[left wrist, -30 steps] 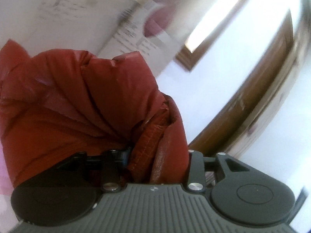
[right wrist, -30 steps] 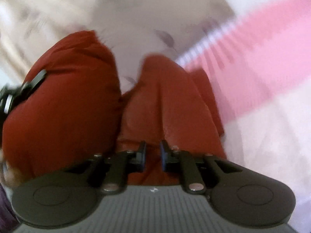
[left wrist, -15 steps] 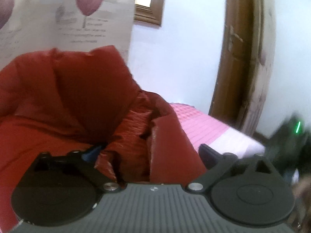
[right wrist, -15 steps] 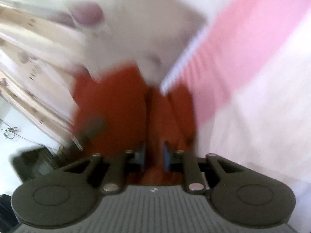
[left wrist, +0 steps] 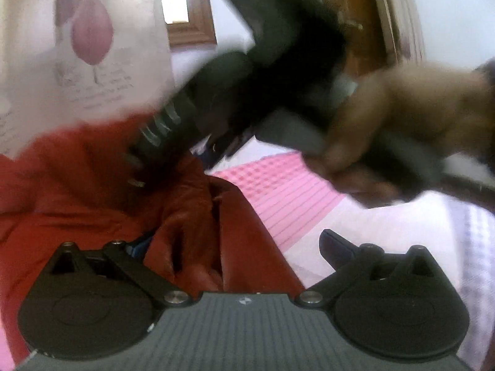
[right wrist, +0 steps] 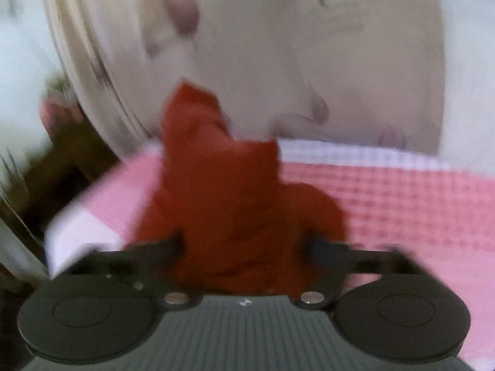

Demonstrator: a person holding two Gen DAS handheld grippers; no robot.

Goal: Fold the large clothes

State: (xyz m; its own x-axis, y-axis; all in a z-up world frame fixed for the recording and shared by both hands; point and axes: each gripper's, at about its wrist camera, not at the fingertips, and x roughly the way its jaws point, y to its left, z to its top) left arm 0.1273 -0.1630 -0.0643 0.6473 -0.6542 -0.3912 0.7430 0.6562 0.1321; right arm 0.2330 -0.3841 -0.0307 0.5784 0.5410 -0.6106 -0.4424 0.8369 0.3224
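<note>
My left gripper (left wrist: 235, 247) jaws are spread wide, having just opened, red garment (left wrist: 92, 191) bunched between them on the pink bedcover (left wrist: 287, 198). My right gripper (right wrist: 244, 247) has just been opening, cloth between, blurred. Curtain (left wrist: 92, 71) print unreadable.

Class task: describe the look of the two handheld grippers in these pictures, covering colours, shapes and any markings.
Both the left gripper and the right gripper share one design: a grey ribbed body flanked by two round black discs, black linkage arms fixed with silver pins, black fingers, and a small white mark at the body's front edge.
</note>
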